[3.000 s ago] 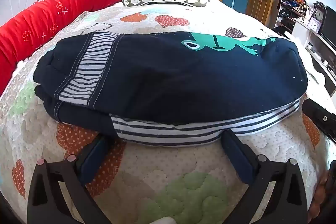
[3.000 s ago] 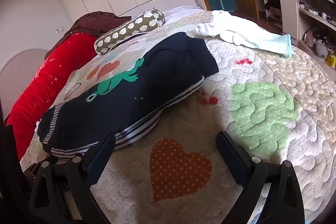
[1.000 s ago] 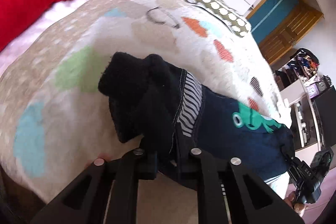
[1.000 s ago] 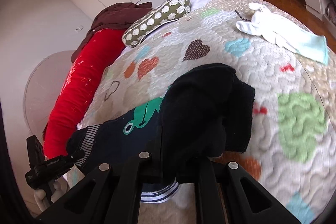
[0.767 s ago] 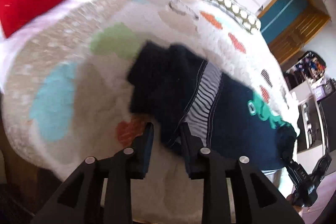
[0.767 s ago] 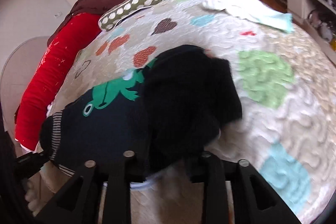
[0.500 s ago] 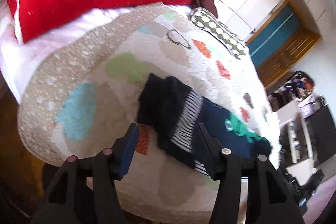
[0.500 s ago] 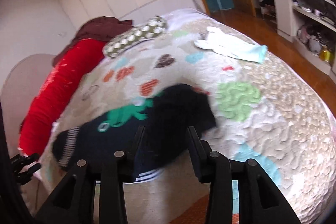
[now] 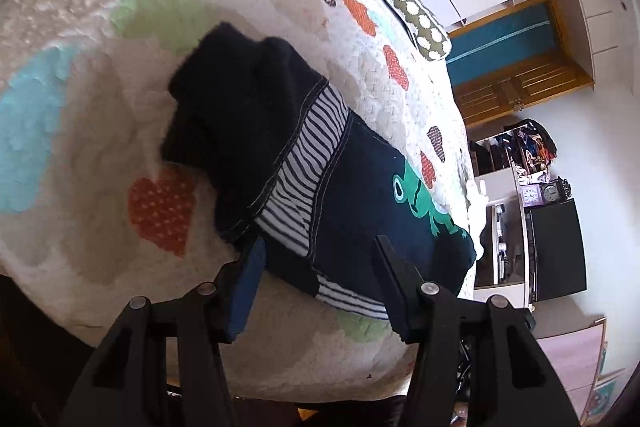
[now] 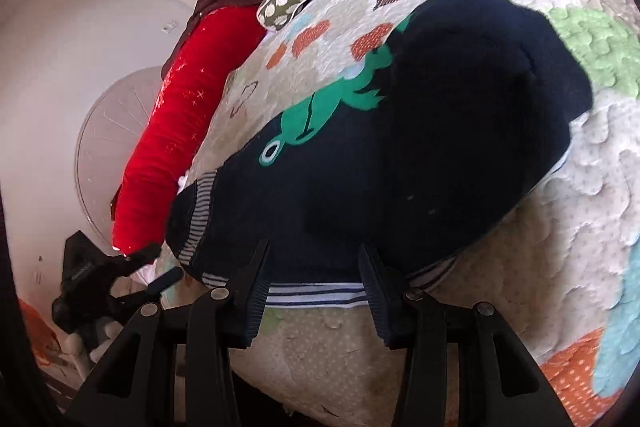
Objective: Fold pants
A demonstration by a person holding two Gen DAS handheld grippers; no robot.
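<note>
Now both claws are hovering low over the near edge of the bed [image 9: 80, 39], each pointing across the quilt at the pants [image 9: 328, 187]. In the left wrist view, the left claw [image 9: 316, 263] is tilting so that the room's far wall leans off to the right, and its fingers are reaching toward the striped waistband end of the pants. In the right wrist view, the right claw [image 10: 314, 267] is aiming at the near striped hem of the pants [image 10: 400, 155], with the left claw [image 10: 120, 267] showing at the far left beside the red bolster [image 10: 176, 131].

A second ago both claws were clamped on bunched dark fabric; half a second ago they were already parted and pulled back, and now they are sitting closer in again with the garment filling more of each view. The pants are lying folded on the quilt, frog print upward, with a thick dark fold at each end.

Each claw is standing apart, gripping nothing. The left claw's fingers are framing the striped edge, and whether they are touching the cloth cannot be told. The right claw's fingertips are overlapping the hem in view, contact likewise unclear.
</note>
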